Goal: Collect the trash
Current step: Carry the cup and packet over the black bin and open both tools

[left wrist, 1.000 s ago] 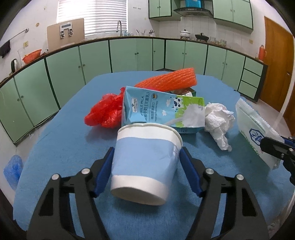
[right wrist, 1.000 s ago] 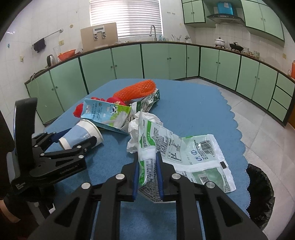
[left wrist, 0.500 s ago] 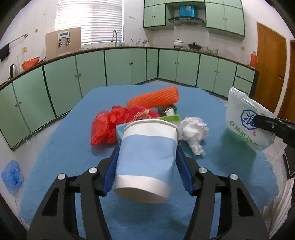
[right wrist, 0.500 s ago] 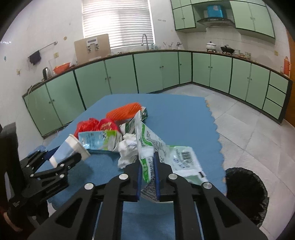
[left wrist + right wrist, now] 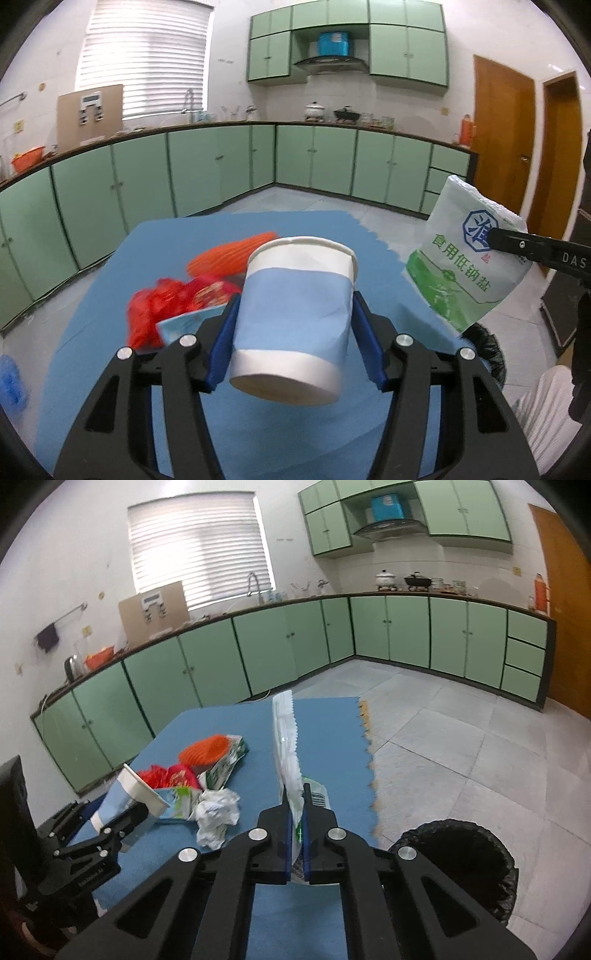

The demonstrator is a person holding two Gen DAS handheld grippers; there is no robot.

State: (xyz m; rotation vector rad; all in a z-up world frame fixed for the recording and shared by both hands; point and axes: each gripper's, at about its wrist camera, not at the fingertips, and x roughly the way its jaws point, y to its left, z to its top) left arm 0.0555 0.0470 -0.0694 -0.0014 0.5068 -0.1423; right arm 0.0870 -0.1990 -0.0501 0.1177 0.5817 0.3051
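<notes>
My left gripper point(image 5: 293, 328) is shut on a blue-and-white paper cup point(image 5: 295, 317) and holds it above the blue table point(image 5: 103, 295); the cup also shows in the right wrist view point(image 5: 125, 794). My right gripper point(image 5: 295, 834) is shut on a white-and-green plastic salt bag point(image 5: 286, 749) held up edge-on, also seen in the left wrist view point(image 5: 465, 258). A black-lined trash bin point(image 5: 461, 864) stands on the floor at the table's right edge, just right of my right gripper.
On the table lie an orange foam net point(image 5: 205, 751), red plastic bag point(image 5: 166, 777), milk carton point(image 5: 177, 801), crumpled white paper point(image 5: 216, 812) and a green wrapper point(image 5: 225, 764). Green cabinets point(image 5: 258, 650) line the walls. Tiled floor point(image 5: 461, 738) lies right.
Both grippers have risen away from the table with their loads. The salt bag has lifted fully off the table, and the right gripper has moved toward the trash bin.
</notes>
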